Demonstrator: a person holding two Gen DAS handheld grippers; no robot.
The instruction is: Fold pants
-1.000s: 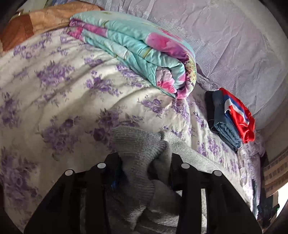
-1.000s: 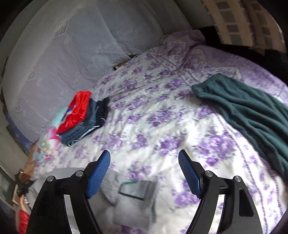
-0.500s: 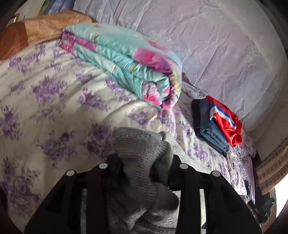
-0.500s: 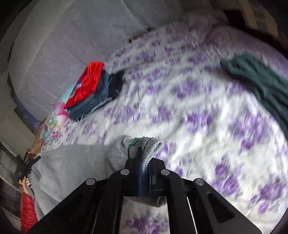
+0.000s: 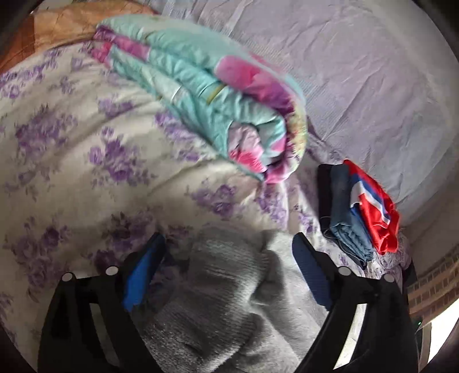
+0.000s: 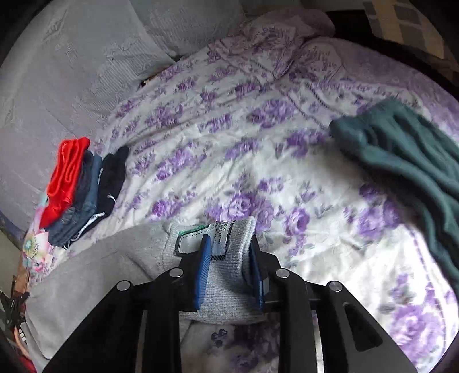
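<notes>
**Between both sets of tongs: grey pants on a flowered bed**

Between the fingers of the left gripper the grey pants are lying in a bunched fold; its jaws have just been opening and are now standing wide, the blue pads clear of the cloth on both sides. The right gripper is showing the other end: its jaws have just been opening a little from a tight pinch, yet are sitting narrow with the pads still pressing the ribbed waistband, whose sewn label is facing up just ahead of the left pad.

Only the left view is showing the rolled turquoise-and-pink quilt, lying ahead of the tongs and well apart from them, with an orange-brown cover beyond its far end. Only the right view is showing the dark green garment, spread ahead and to the right, apart from the pants. Both views are showing the folded stack of clothes, red piece on top, ahead and to the right of the left tongs and ahead-left of the right tongs, beside the pale lilac backing that is bounding the bed's far edge.

Ahead of the right tongs the purple-flowered bedspread is lying bare between stack and green garment.
</notes>
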